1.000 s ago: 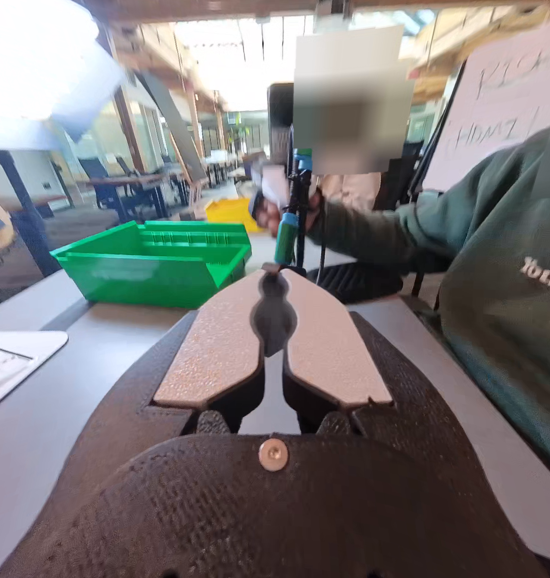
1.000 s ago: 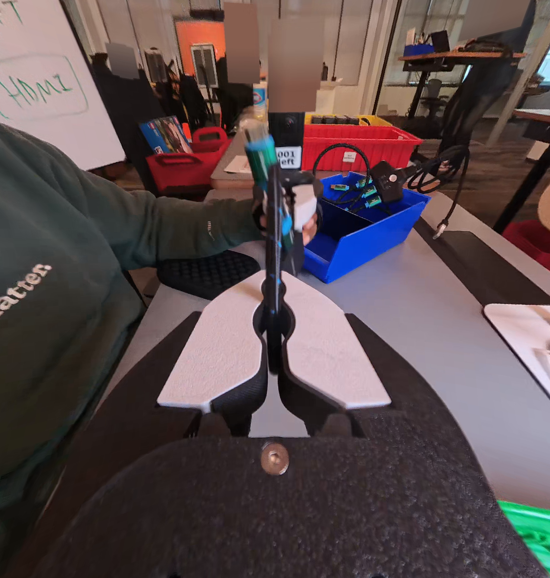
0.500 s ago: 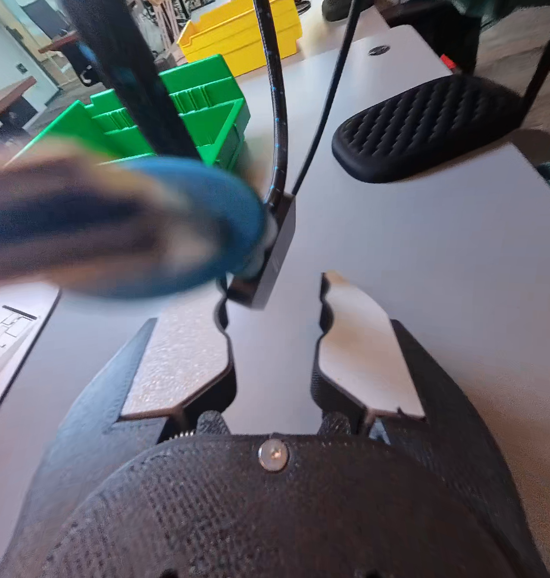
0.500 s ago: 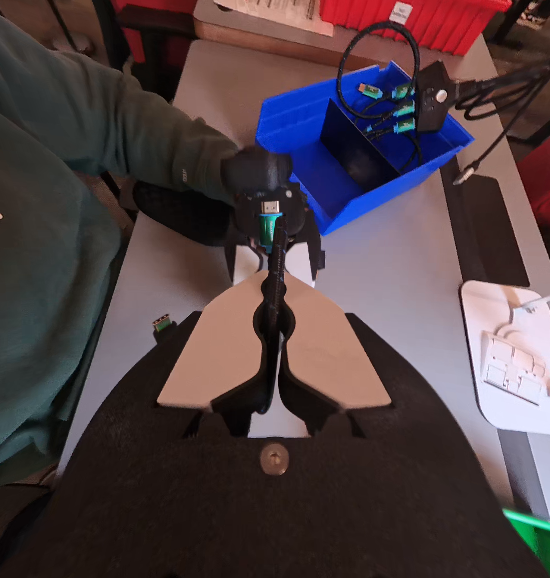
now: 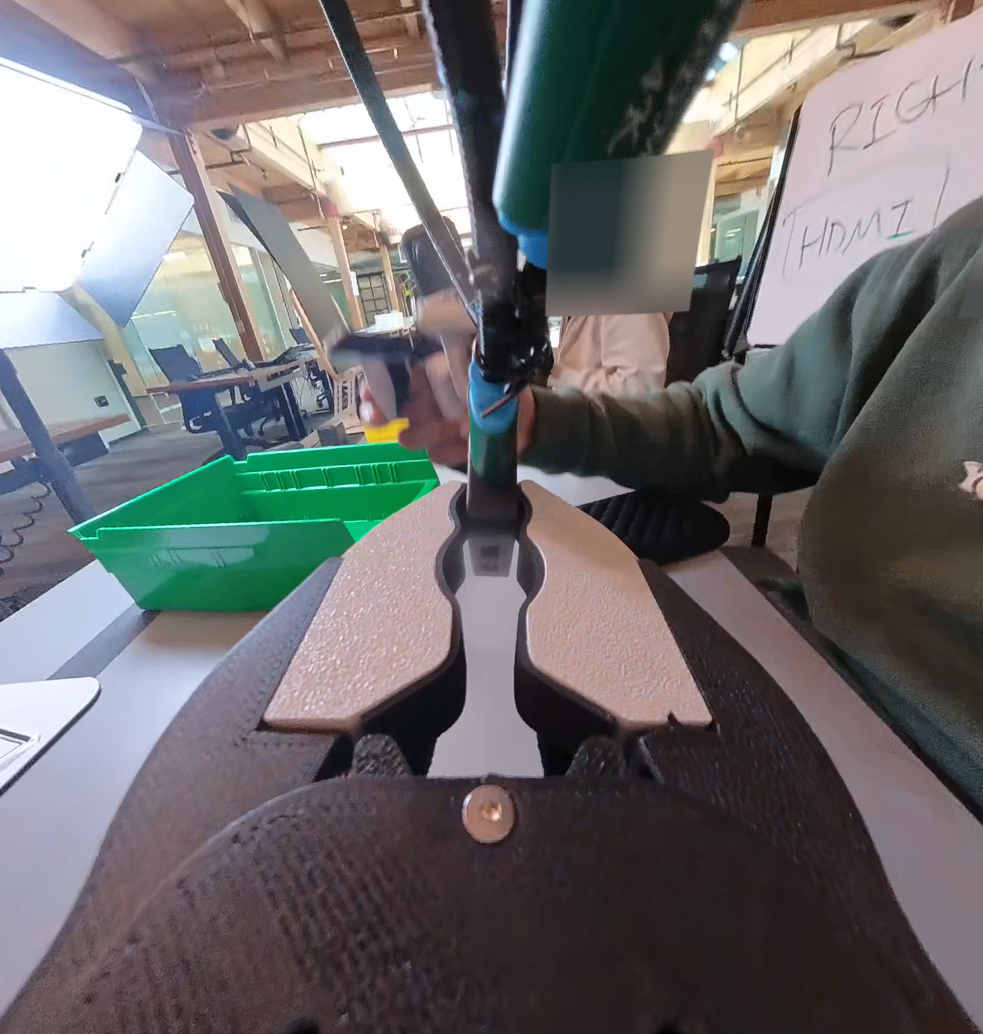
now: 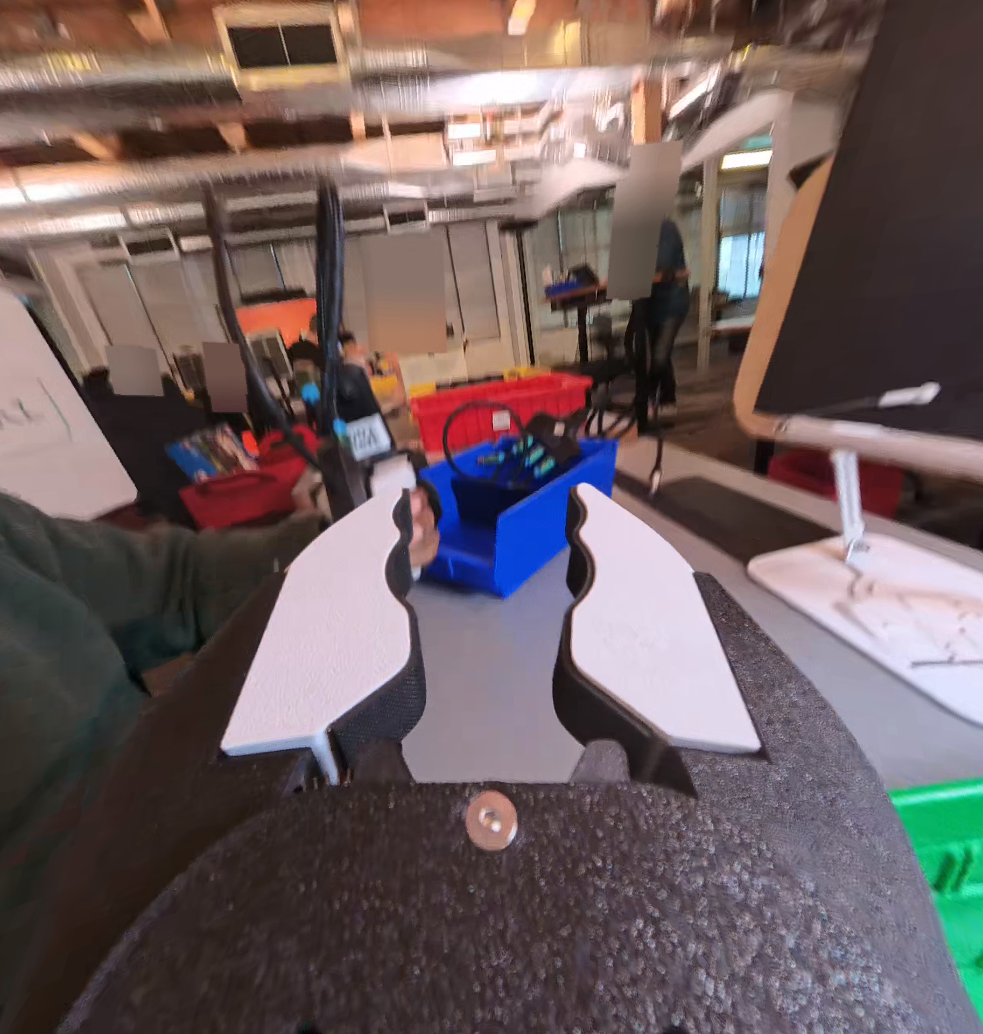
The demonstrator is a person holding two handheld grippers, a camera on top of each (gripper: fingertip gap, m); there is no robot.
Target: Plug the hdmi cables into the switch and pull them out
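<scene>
Left wrist view: jaws clamp a green-and-blue cable plug; right jaws wide.

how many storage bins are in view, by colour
green: 1, the green bin on the table ahead of the left claw, which grips a cable plug
blue: 1, the blue bin beyond the open right claw
red: 1, the red bin behind the blue one
yellow: 1, a yellow bin, partly hidden
total: 4

It is a big open office: desks and chairs stand behind the green bin, under wooden ceiling beams.
</scene>
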